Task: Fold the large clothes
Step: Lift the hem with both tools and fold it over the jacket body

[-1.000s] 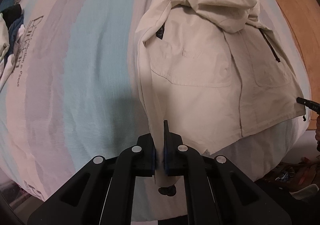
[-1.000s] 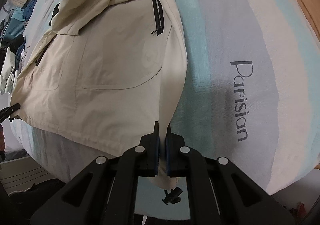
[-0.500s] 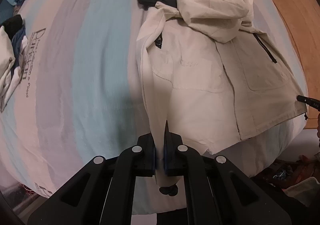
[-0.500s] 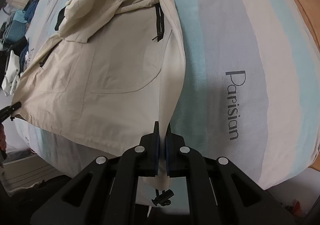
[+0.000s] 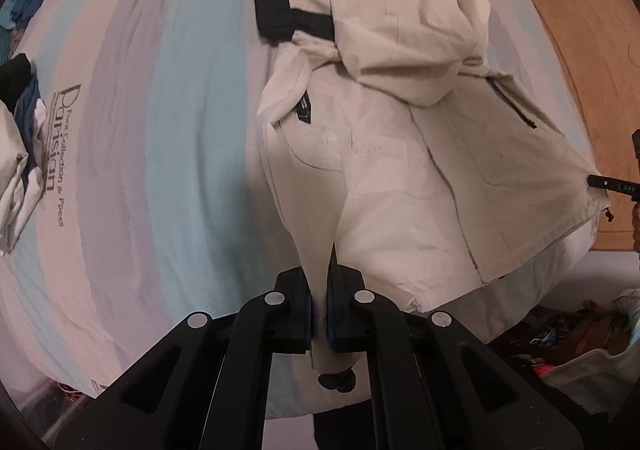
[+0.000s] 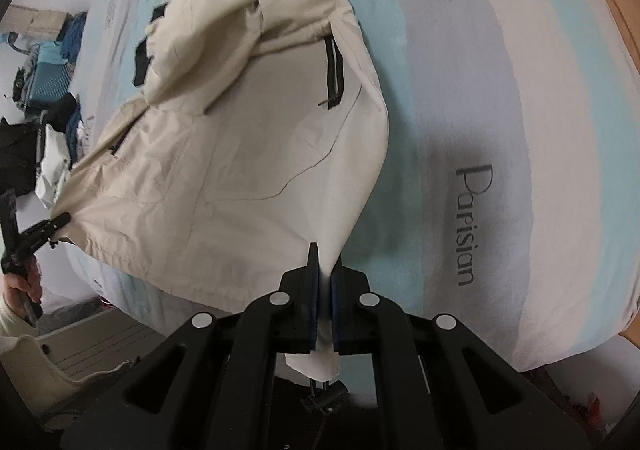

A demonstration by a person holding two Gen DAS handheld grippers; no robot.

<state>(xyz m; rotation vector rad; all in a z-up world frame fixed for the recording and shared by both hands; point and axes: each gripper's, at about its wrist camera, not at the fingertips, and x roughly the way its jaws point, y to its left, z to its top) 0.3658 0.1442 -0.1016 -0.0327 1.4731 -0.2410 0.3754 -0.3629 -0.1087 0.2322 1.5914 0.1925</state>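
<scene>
A cream hooded jacket (image 5: 400, 154) with black cuffs and zip pockets lies on the striped bed, its hem lifted off the near edge. My left gripper (image 5: 320, 290) is shut on the hem's left corner, cloth pinched between its pads. My right gripper (image 6: 325, 282) is shut on the opposite hem corner of the jacket (image 6: 240, 154). Each gripper shows in the other's view: the right one's tip (image 5: 612, 184) at the far right edge, the left one (image 6: 36, 238) at the left, held by a hand (image 6: 24, 282). The hood is bunched over the upper back.
The bed sheet (image 5: 160, 130) has pastel stripes and printed lettering (image 6: 468, 226). A pile of folded clothes (image 5: 16, 154) sits at the bed's left side. Wooden floor (image 5: 580, 30) lies beyond the bed. Clutter (image 5: 560, 342) lies on the floor below the near edge.
Both grippers have risen with the hem corners, pulling the jacket's lower part off the bed. More of the bed and the room's floor shows in both views.
</scene>
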